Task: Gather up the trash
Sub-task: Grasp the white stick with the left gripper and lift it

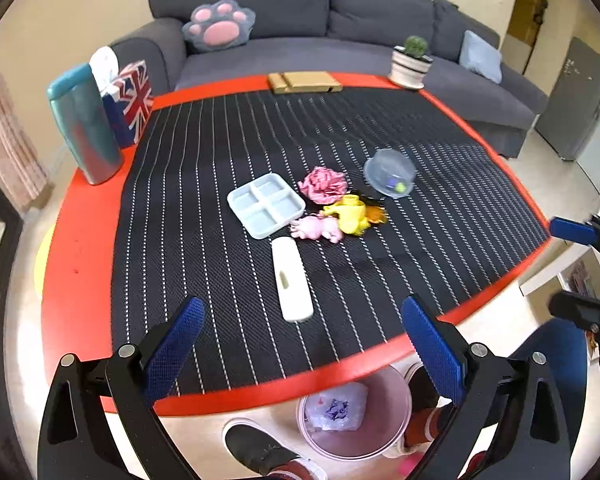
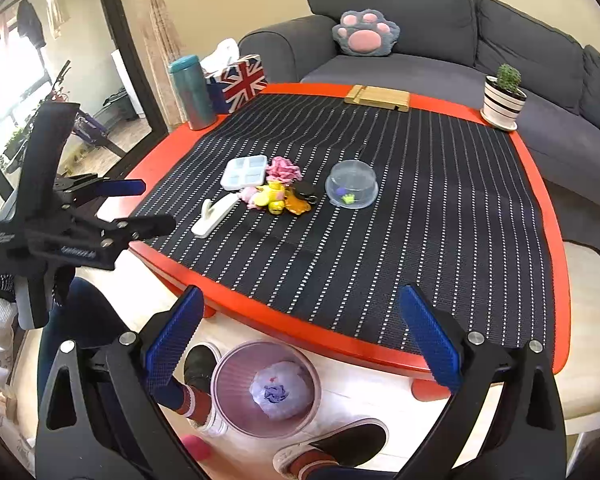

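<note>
Both the left hand-held gripper (image 1: 300,316) and the right hand-held gripper (image 2: 300,308) hang with blue pads wide apart, holding nothing; a crumpled pink paper wad (image 1: 322,185) lies mid-tabletop (image 1: 80,280) beside a pale four-compartment plastic tray (image 1: 265,204); a translucent pink waste bin (image 2: 266,388) stands on the floor, holding crumpled white-and-purple plastic (image 2: 278,394).
</note>
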`<state>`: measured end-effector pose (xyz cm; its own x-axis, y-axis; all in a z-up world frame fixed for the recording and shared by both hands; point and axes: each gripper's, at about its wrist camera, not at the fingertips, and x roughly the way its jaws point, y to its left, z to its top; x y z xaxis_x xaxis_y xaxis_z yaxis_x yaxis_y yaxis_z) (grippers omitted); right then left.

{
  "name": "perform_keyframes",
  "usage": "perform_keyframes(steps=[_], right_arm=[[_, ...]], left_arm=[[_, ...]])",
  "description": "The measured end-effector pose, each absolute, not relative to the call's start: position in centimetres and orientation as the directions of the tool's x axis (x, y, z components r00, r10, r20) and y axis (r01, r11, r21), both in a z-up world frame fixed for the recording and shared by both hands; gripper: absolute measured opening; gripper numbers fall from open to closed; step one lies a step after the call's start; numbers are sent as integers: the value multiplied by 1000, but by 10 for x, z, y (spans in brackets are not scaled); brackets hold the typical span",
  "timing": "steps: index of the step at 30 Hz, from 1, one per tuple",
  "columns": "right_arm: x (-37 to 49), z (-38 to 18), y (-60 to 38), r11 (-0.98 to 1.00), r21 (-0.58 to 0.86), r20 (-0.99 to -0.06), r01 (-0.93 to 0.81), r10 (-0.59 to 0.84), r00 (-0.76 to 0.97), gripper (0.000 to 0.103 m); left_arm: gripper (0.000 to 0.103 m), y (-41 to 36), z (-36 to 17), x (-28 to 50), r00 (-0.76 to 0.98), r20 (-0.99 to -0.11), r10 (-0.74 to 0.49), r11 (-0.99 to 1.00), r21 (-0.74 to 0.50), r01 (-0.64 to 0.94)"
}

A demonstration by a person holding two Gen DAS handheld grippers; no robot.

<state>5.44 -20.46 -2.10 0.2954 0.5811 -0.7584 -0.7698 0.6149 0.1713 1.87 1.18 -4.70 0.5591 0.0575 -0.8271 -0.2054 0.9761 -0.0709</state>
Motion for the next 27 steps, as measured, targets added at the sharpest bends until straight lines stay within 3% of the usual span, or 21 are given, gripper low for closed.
perform_keyframes(steps=[8, 10, 22, 27], right_arm=[[65, -31, -207, 635, 160, -770, -756, 559, 306, 97], [66, -32, -207, 634, 161, -772, -756, 558, 305, 97], [69, -35, -208, 631, 169, -771, -757, 563, 297, 97], [69, -35, -205, 628, 169, -772, -760, 564, 295, 97]], left_arm=[[93, 22, -66, 47, 495, -866, 73, 966, -62, -251], [76, 22, -71, 53, 474, -879, 59, 966, -69, -248], [6, 22, -83, 57, 444, -896, 26, 969, -88, -233], [6, 23, -82, 55, 456, -890, 20, 971, -92, -222]])
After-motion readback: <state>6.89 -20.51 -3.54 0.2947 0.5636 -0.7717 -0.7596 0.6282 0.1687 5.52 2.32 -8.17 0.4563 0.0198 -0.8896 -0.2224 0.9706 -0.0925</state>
